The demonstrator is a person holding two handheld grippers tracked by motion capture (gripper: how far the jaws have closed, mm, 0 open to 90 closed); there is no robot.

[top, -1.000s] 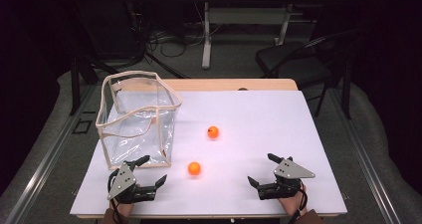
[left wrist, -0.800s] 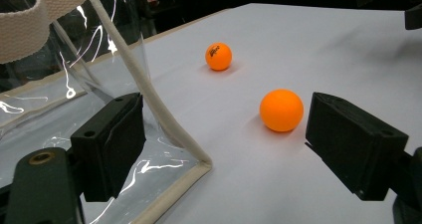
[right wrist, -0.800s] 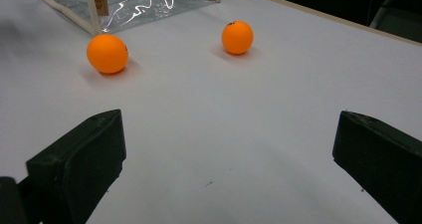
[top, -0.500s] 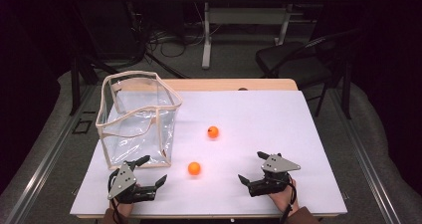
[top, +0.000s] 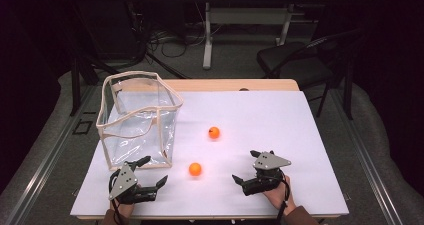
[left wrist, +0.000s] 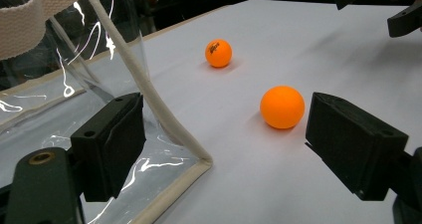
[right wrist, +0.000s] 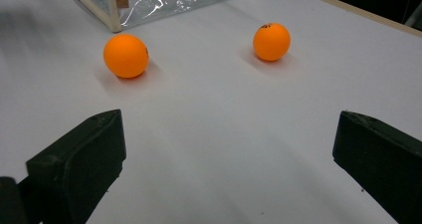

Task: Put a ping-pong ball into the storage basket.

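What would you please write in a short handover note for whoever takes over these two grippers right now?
Left gripper: open, holding nothing, at the near corner of the clear bag.
Right gripper: open, holding nothing, pointing toward the balls.
Near ball lies on the white table between the grippers; far ball lies beyond it, right of the bag.
Done: no ball is gripped or in the bag.
Left: probably pick up both balls and drop them into the bag.

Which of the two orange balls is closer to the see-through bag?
The near ball, at the person's edge between the grippers; the other ball sits farther out, mid-table.
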